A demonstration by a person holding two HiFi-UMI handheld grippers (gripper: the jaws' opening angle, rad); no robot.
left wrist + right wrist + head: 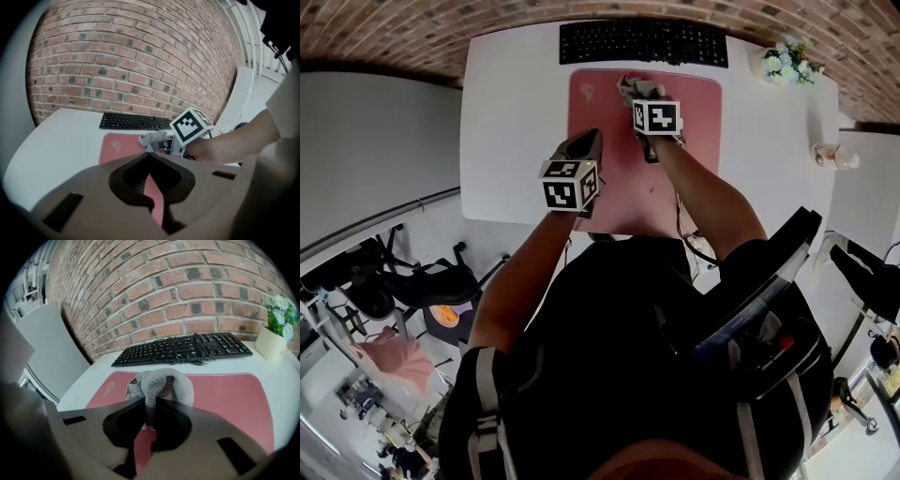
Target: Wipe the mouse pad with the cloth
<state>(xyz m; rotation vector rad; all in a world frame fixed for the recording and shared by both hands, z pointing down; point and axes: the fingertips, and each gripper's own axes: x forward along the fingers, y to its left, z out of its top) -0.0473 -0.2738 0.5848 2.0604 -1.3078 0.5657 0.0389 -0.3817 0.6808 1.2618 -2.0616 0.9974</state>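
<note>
Cloth point(161, 383): grey, bunched, pinched in the right gripper point(149, 401), whose jaws are clamped on a fold of it. It sits on the far part of the pink mouse pad point(694, 103), towards the left, near the keyboard point(642, 42). Left gripper point(150, 154): jaw tips closed together, nothing between them, over the pad's near-left part, well apart from the cloth. Pad lies on the white table point(506, 122), keyboard just beyond its far edge. Flower pot point(787, 61) at the table's far right corner.
</note>
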